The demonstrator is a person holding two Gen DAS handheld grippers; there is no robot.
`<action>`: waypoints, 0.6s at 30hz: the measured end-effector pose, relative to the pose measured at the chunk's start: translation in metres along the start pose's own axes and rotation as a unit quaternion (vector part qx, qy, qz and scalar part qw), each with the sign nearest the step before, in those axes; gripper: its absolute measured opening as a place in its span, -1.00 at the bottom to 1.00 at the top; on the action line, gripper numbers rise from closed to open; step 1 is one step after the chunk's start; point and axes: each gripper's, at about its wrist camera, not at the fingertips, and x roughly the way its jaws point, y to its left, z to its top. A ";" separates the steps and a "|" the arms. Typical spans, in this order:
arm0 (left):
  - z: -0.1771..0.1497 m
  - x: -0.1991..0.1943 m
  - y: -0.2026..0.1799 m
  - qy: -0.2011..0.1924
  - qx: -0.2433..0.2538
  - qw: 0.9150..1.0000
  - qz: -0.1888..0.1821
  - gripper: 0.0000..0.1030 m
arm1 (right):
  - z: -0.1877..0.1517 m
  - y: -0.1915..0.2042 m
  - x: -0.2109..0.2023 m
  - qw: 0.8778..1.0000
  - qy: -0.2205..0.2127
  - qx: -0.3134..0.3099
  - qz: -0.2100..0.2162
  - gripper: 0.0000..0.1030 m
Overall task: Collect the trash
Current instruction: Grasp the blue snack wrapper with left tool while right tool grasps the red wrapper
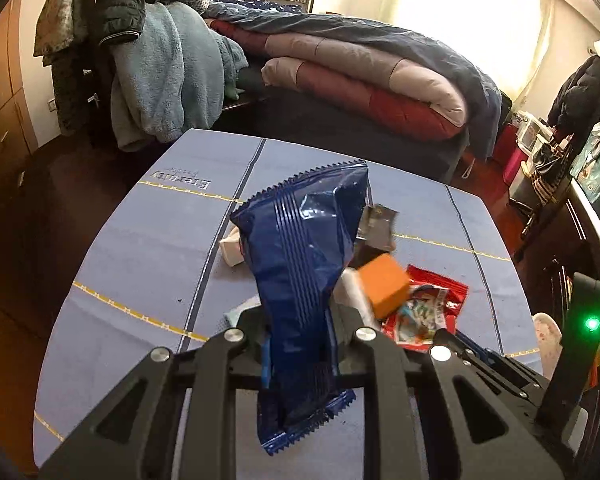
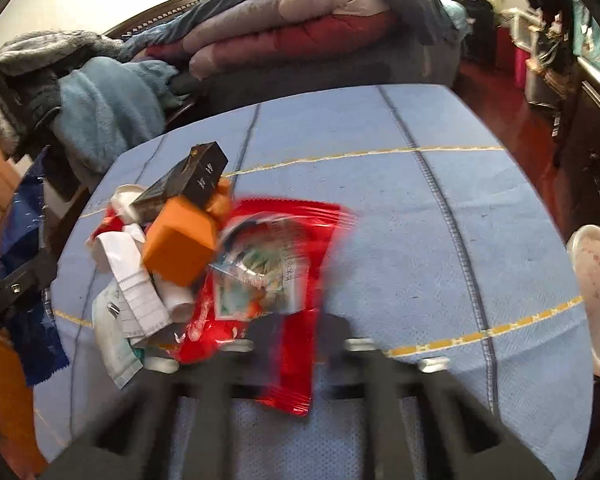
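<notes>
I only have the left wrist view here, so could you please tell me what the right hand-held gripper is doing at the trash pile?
Observer: The right hand-held gripper is shut on the red packet.
Operator: Is my blue wrapper visible from there?
Observer: Yes, the blue wrapper hangs at the far left edge, off the pile.
Operator: What tops the pile?
Observer: A black box leans on the orange box.

One blue wrapper (image 1: 304,280), one red wrapper (image 2: 276,264), one orange box (image 2: 180,240), one black box (image 2: 188,180), one bowl (image 2: 598,300).
</notes>
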 end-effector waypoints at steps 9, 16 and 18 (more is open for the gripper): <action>0.000 -0.016 -0.011 -0.011 0.011 1.000 -0.010 -0.59 | -0.008 -0.010 -0.053 0.999 -0.042 0.005 -0.009 -0.84; -0.002 -0.034 -0.030 -0.019 0.028 0.999 -0.020 -0.59 | -0.021 -0.033 -0.089 0.998 -0.054 0.025 -0.007 -0.85; -0.004 -0.038 -0.037 -0.021 0.034 0.999 -0.022 -0.59 | -0.026 -0.040 -0.100 0.998 -0.060 0.031 -0.006 -0.85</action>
